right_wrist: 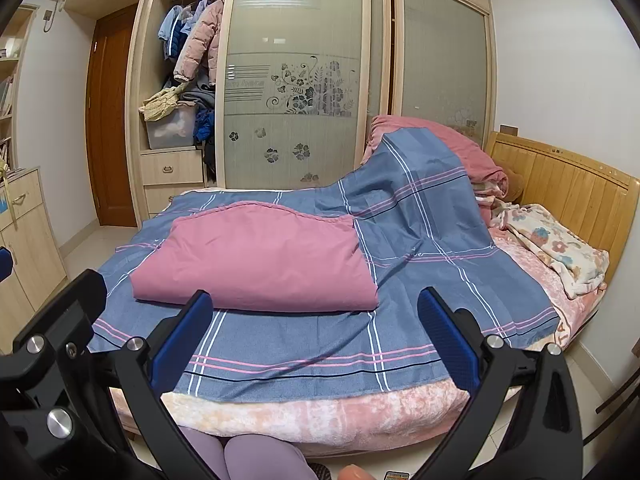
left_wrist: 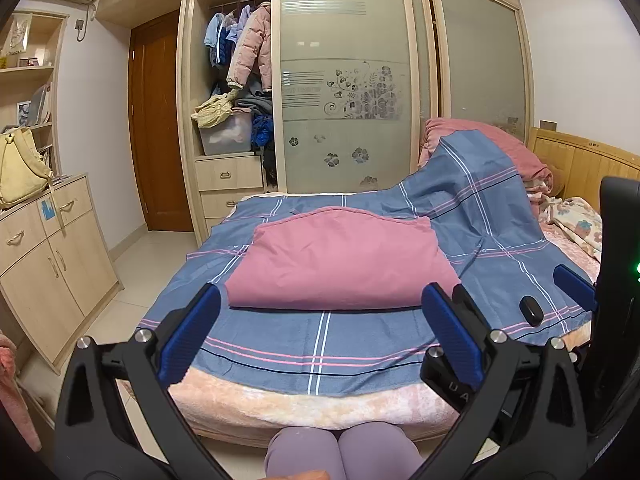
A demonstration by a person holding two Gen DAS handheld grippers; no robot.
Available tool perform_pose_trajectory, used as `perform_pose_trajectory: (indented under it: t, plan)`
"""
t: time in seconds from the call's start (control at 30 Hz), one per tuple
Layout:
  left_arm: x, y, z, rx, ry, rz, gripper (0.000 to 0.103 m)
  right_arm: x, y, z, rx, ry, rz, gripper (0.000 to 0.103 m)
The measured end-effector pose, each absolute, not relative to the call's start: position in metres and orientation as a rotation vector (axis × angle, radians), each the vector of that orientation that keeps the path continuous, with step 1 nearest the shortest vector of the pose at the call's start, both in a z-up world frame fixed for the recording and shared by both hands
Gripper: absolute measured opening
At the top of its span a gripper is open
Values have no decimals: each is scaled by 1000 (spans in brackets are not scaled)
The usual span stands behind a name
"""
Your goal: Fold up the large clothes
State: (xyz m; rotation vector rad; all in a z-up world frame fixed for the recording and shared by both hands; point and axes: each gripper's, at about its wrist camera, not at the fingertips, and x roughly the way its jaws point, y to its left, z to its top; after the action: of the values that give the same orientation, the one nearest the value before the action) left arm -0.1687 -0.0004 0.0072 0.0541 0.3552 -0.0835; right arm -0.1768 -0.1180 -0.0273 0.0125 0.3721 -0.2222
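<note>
Left wrist view: your left gripper has its blue fingers spread wide, nothing between them, held short of the bed's near edge. Right gripper is the same: jaws wide apart, empty, also off the cloth.

The pink garment lies folded in a thick slab on the blue plaid sheet, near the foot of the bed, rounded fold edge toward you. It reads as soft, limp cotton: light, several layers, likely to sag and slide on itself if you lift by one point. I'd pinch through all layers at the two near corners, one gripper each, and keep them level. Watch that you don't catch the sheet underneath; it's loose and will drag.

The left view alone shows a small black object on the sheet to the right of the garment, plus your right gripper's body at the frame edge. The right view alone shows the floral blanket bunched by the wooden headboard and the garment's right corner unobstructed.
</note>
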Motion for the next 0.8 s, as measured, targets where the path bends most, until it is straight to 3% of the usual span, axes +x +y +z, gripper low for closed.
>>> perform_pose_trajectory:
  t: [0.8]
  plan:
    - [-168,2,7,51,358,-90,101,-176,-115,-25,-5,378,-209,102]
